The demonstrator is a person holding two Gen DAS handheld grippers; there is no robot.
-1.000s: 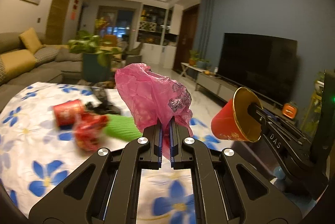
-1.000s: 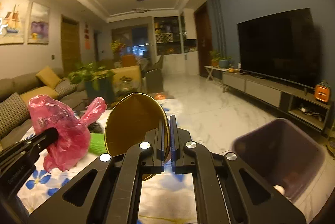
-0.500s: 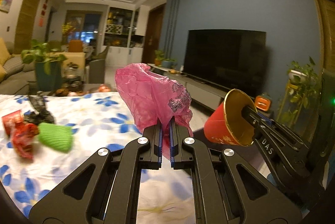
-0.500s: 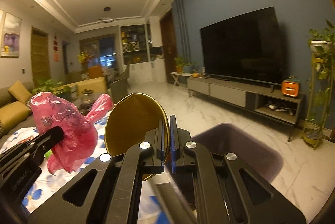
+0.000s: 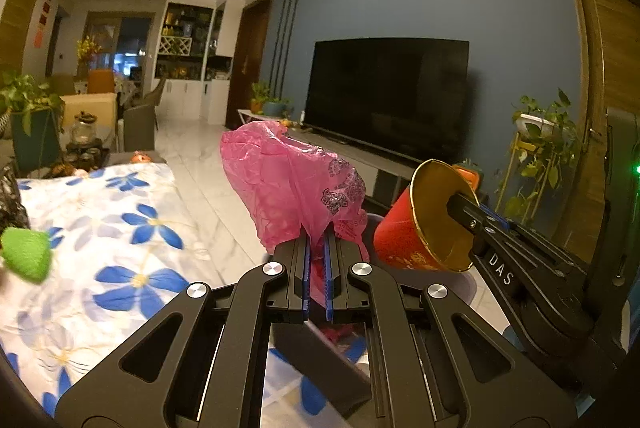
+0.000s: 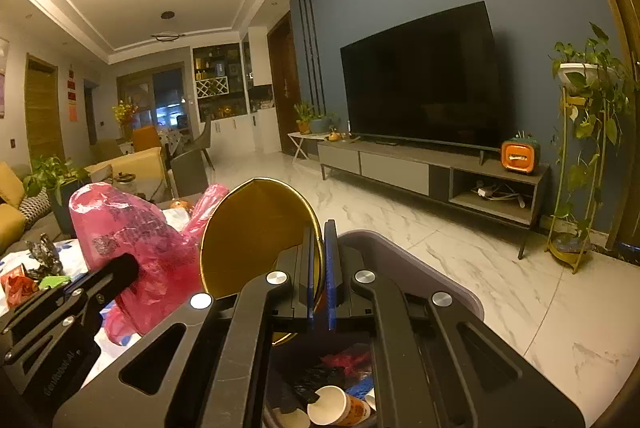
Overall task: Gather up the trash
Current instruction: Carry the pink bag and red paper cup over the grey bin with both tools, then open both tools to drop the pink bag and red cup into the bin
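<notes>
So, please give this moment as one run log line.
left: shut on bag | right: shut on cup | both above bin

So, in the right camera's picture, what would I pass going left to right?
Red wrapper → pink plastic bag → gold-lined paper cup → television → orange box → tall plant stand.

Trash bin mouth lies open below; table crowds left.
</notes>
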